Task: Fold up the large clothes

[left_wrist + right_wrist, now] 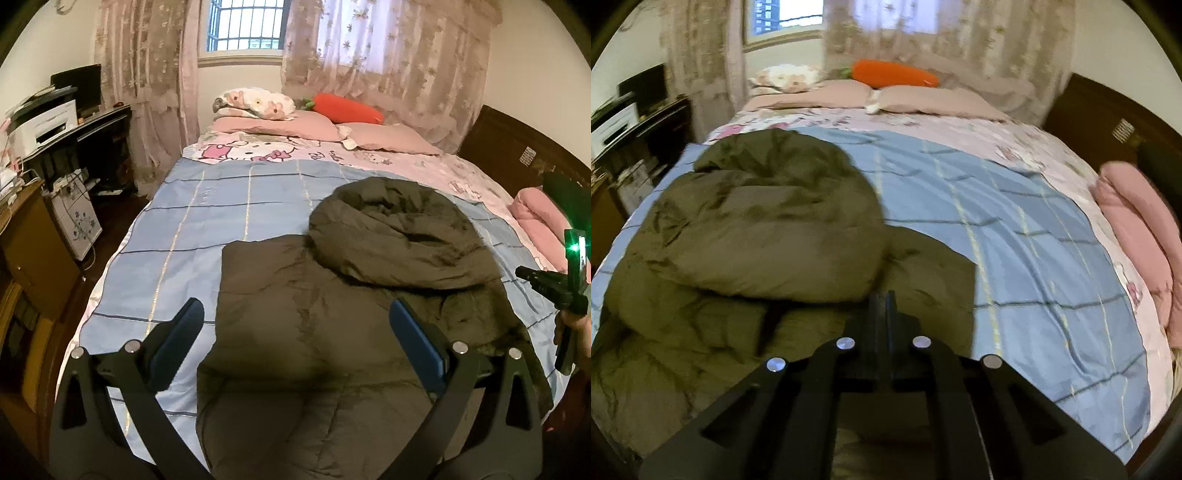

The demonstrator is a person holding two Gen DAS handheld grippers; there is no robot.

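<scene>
We hover our left gripper [295, 325], jaws wide, above the coat [332, 332] near the bed's [166, 229] front edge; our right gripper [885, 295] is closed on nothing. Next we should grasp an edge for folding.

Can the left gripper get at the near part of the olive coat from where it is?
Probably yes: the left gripper is open right over the olive coat, with nothing between them.
</scene>
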